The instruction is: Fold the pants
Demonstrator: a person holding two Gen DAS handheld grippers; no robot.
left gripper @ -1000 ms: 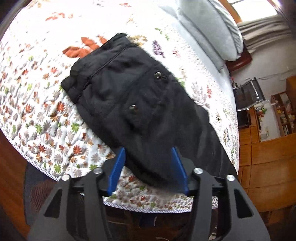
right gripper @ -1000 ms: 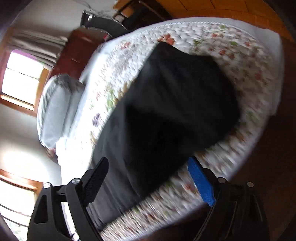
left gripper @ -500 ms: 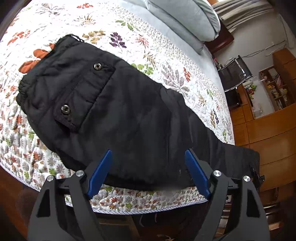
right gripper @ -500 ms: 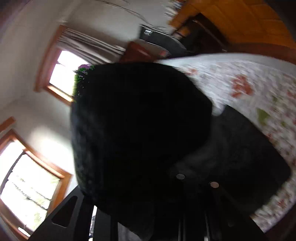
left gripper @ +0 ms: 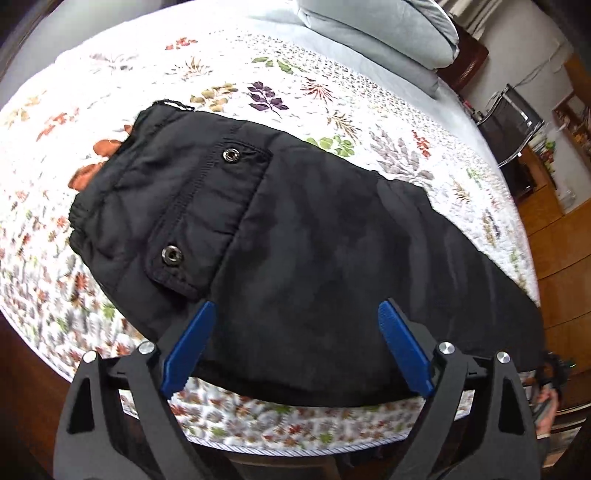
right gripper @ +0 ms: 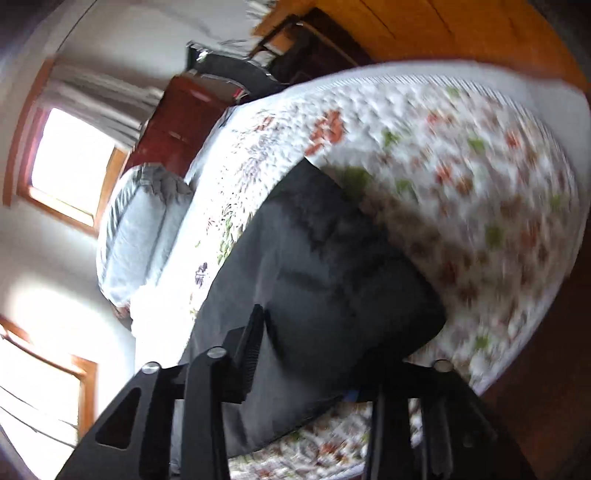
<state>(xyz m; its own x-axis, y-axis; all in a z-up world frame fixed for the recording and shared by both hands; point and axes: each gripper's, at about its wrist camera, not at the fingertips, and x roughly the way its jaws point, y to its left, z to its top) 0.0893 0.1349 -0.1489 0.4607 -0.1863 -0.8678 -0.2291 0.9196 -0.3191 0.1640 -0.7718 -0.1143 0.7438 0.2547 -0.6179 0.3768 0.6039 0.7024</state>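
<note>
Two hand-held grippers: your left hand-held gripper [left gripper: 295,345] has just been opening and hangs wide, empty, over the black pants [left gripper: 295,236] lying along the bed [left gripper: 332,74] edge. Your right hand-held gripper [right gripper: 306,354] has narrowed onto the leg fabric, its far finger hidden. That thin pinch could slip and undo the fold.

Bed: a white quilt [left gripper: 332,74] with leaf and flower prints covers it.
On the quilt: black pants [left gripper: 295,229], laid flat.
Far end: grey pillows [left gripper: 388,26].
</note>
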